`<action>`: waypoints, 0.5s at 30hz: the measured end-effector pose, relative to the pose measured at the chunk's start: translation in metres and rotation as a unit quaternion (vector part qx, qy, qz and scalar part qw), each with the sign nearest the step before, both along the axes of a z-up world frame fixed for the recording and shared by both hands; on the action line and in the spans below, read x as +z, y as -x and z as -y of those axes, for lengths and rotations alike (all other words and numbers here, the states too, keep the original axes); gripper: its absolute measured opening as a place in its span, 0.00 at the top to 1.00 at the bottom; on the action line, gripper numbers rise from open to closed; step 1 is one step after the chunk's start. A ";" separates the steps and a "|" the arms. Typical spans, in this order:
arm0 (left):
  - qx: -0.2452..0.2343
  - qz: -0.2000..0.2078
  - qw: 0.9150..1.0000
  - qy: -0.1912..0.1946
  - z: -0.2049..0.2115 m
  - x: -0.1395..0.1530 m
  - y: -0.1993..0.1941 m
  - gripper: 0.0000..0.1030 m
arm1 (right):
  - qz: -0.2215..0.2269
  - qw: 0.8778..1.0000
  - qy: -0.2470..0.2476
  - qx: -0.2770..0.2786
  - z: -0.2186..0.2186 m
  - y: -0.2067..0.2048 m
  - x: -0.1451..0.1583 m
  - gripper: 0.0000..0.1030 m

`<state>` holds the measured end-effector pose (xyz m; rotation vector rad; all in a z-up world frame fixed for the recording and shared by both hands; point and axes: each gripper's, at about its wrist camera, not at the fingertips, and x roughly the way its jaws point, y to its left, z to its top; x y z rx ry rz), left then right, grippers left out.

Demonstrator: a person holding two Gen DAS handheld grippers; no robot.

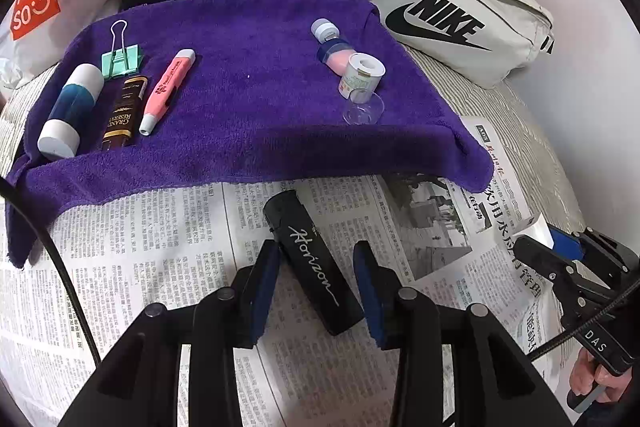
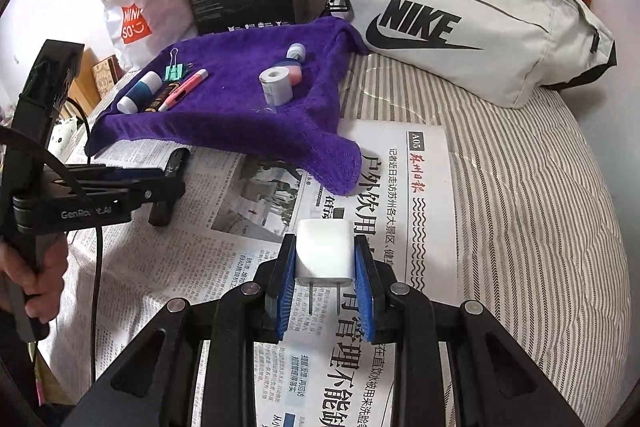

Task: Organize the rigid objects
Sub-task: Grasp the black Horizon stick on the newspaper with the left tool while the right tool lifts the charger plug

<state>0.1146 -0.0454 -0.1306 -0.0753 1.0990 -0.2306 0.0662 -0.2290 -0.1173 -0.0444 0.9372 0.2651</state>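
- Where the left claw (image 1: 316,275) straddles the black lighter (image 1: 312,259), its blue pads stand a little off both sides, so the claw is released; no gap or contact under the lighter's near end can be made out, as the claw's own frame covers it.
- From the right wrist view only the lighter's tip (image 2: 176,163) shows at 9 o'clock, the rest hidden behind the left claw's body.
- Right claw (image 2: 325,283) is clenched on the white charger (image 2: 325,251), pads flat on its two sides, the two prongs pointing back toward the camera over the newspaper (image 2: 248,247).
- In the left wrist view the charger (image 1: 536,227) is only a white corner at 3 o'clock, and the hand (image 1: 600,379) on the right claw's grip is cut by the frame edge.
- Both claws point steeply down at the newspaper on the bed.
- Purple towel (image 1: 248,115) lies at 12 o'clock, carrying a binder clip (image 1: 120,59), a blue-and-white tube (image 1: 72,111), a brown bar (image 1: 124,111) and a pink pen (image 1: 168,91) toward 10 o'clock.
- A tape roll (image 1: 362,77) half hides a pink-and-blue bottle (image 1: 330,45) behind it at 1 o'clock.
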 end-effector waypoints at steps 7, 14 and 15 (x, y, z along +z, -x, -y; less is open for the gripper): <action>-0.019 0.009 0.998 -0.060 -0.017 0.001 0.012 0.64 | -0.002 1.000 -0.005 0.009 -0.005 0.000 -0.003 0.74; -0.028 0.015 0.997 -0.075 -0.010 -0.001 0.006 0.64 | -0.011 1.000 -0.007 0.019 -0.010 -0.001 -0.011 0.74; -0.034 0.021 0.995 -0.090 -0.006 -0.002 0.006 0.64 | -0.011 1.000 -0.006 0.019 -0.010 -0.001 -0.011 0.74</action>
